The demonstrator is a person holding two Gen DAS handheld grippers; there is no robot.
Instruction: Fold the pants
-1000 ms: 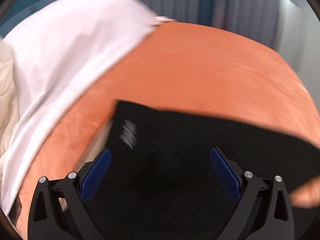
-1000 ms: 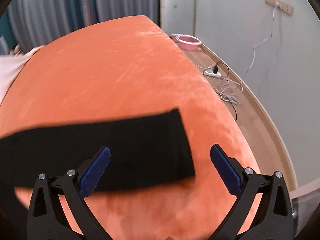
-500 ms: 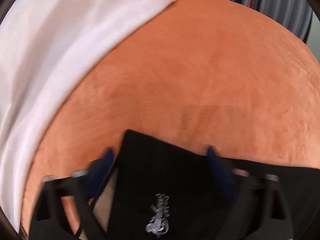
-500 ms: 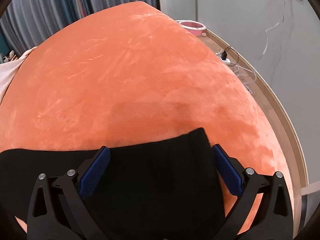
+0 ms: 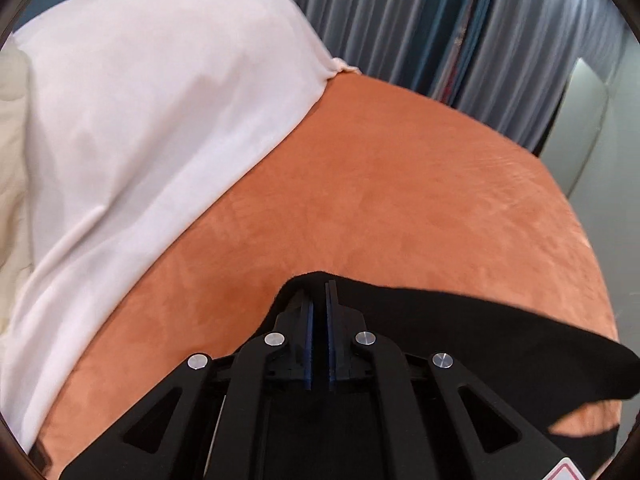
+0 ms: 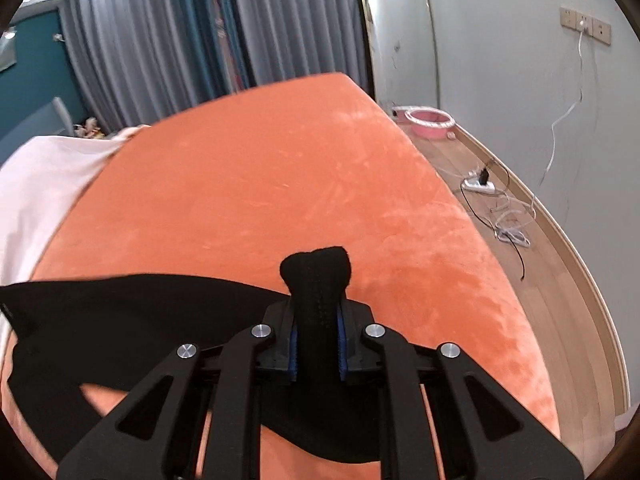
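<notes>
Your left gripper (image 5: 319, 300) and right gripper (image 6: 318, 304) have just closed, each pinching black pants (image 6: 120, 312) fabric; that edge now lifts off the orange bed (image 6: 260, 184), ready for you to fold over

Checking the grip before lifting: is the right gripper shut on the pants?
Shut on them: the right gripper pinches a bunched black ridge of the pants.

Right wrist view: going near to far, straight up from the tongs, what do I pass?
Right tongs shut on a bunched fold of the black pants → bare orange bedspread → grey and teal curtains at the far end.
</notes>
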